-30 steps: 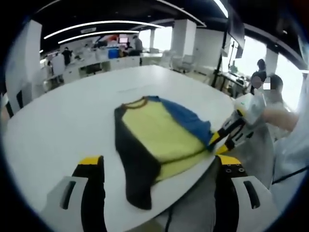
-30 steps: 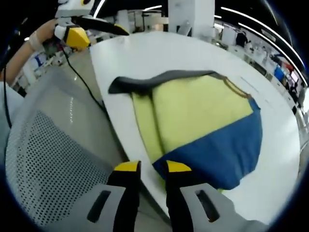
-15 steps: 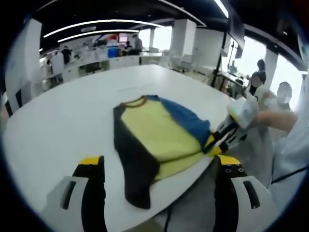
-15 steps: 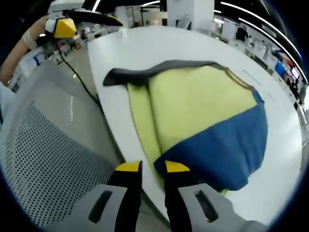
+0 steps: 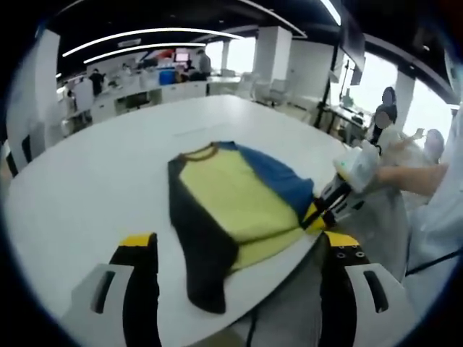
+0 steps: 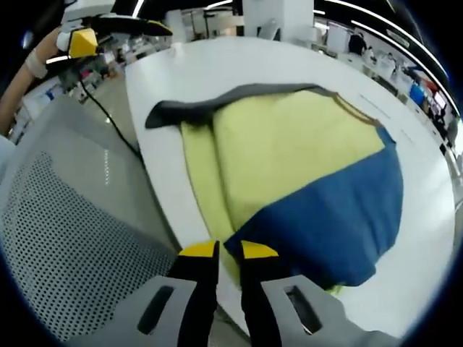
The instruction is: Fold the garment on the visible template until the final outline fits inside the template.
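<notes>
A yellow shirt with one blue and one dark grey sleeve (image 5: 235, 206) lies folded on the round white bench (image 5: 87, 181), near the edge closest to me. My right claw (image 6: 228, 253) sits at that edge, at the shirt's blue-sleeve corner. My left claw (image 5: 239, 249) hangs back from the bench, off the shirt's grey-sleeve side. A grey perforated mesh chair (image 6: 65, 238) stands just beside the bench edge.

Two hand-held grippers, white bodies, black jaws, yellow tips.
Left hand-held gripper (image 5: 239, 249): two black jaws capped in yellow at lower frame, white housings with dark slots, small screw holes on the right jaw. Right hand-held gripper (image 6: 228, 251): same colouring, grey-white shoulders with dark slots, at lower centre. A white sleeve (image 5: 441, 210) sits at right frame edge; a black cable (image 6: 108, 119) trails at upper left.
</notes>
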The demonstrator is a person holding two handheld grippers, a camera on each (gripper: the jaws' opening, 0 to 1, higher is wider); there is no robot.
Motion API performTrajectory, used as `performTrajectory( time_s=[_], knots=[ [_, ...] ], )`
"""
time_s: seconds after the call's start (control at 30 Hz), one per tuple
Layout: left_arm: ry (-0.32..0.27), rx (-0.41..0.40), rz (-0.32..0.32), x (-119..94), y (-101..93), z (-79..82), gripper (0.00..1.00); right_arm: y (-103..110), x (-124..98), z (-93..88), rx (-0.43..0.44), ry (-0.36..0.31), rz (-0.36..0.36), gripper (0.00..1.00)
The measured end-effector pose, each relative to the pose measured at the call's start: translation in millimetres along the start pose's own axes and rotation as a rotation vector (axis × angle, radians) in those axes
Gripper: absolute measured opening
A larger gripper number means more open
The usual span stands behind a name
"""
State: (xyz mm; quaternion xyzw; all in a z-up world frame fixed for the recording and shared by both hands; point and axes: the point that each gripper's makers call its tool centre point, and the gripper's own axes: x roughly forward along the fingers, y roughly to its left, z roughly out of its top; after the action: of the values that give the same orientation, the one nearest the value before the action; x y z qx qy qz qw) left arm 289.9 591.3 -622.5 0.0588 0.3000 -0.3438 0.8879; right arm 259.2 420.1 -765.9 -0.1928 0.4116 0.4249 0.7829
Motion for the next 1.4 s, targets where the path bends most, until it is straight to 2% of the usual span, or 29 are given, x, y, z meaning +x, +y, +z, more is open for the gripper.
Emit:
performTrajectory(
  time_s=[0.07,0.27,0.4,1.23,1.3,1.33,1.4],
  knots=[
    [0.000,0.000,-0.001,0,-0.6,0.5,0.89,-1,0,0.1,0.011,-0.002,0.000,0.09],
    [0.006,-0.001,-0.003,1,-2.6,0.0,0.89,1,0,-0.5,-0.024,-0.004,-0.005,0.10],
    [0.013,-0.002,-0.005,2,-3.4,-1.2,0.89,0,1,-1.1,-0.074,0.001,-0.028,0.09],
    [0.010,0.002,-0.004,1,-9.6,1.1,0.89,-3,-1,-1.7,-0.036,-0.011,-0.012,0.01],
    [0.010,0.001,-0.006,1,-10.5,1.3,0.88,-1,-5,1.4,-0.016,-0.030,0.009,0.01],
    [0.011,0.003,-0.003,1,-10.3,1.3,0.89,-2,-9,8.0,0.024,-0.069,0.012,0.01],
    [0.010,0.003,0.000,0,-10.3,2.1,0.89,-7,-16,14.0,0.042,-0.097,0.009,0.01]
  ],
)
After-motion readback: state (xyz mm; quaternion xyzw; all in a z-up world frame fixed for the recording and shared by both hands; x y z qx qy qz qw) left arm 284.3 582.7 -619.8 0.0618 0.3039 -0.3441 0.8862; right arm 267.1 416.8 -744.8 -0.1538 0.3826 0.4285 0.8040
